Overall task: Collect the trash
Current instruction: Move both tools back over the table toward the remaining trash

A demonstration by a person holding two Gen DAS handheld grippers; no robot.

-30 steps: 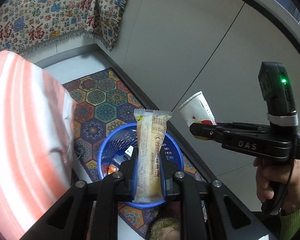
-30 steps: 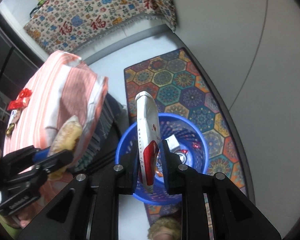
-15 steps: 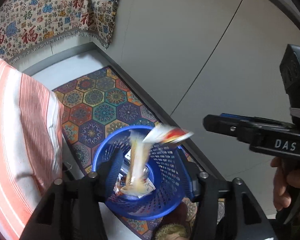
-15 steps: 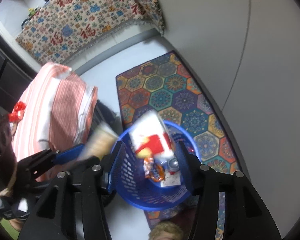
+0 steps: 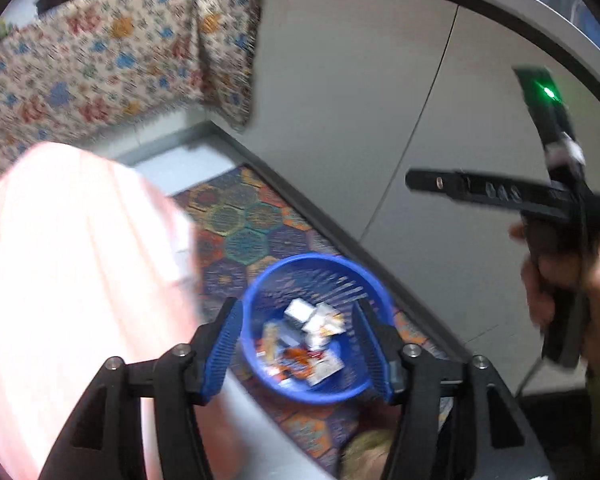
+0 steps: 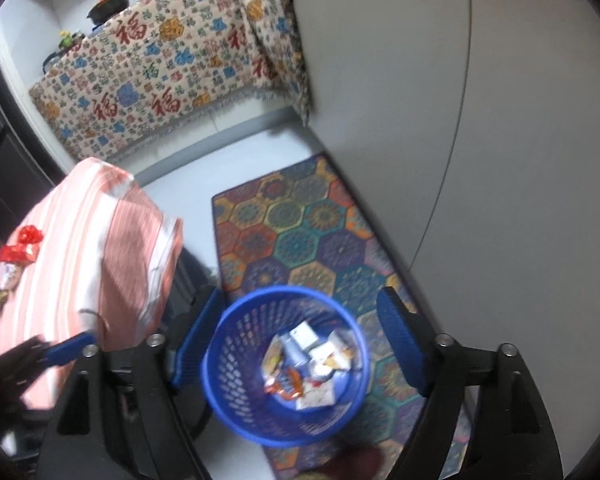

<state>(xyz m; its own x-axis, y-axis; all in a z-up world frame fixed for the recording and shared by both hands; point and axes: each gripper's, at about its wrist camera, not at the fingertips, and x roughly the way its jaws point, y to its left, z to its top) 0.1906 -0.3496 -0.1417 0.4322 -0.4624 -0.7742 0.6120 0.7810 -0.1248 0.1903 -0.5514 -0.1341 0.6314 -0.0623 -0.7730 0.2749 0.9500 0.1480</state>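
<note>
A blue mesh trash basket (image 5: 260, 364) (image 6: 236, 384) stands on the patterned rug below both grippers, with several wrappers and a paper cup (image 5: 308, 340) (image 6: 308, 364) inside. My left gripper (image 5: 306, 354) is open and empty above the basket. My right gripper (image 6: 300, 344) is open and empty above it too; it shows from the side in the left wrist view (image 5: 424, 182). More trash, red wrappers (image 6: 18, 250) and small pieces, lies on the striped table at the left.
A table with a pink striped cloth (image 6: 80, 256) (image 5: 68, 280) stands left of the basket. A hexagon-patterned rug (image 6: 300, 232) runs along the grey wall (image 6: 440, 100). A counter draped in a patterned cloth (image 6: 160, 80) stands at the back.
Both grippers opened and dropped their loads: the long snack wrapper from the left, the paper cup from the right. Both now lie in the basket. Both grippers have lifted.
</note>
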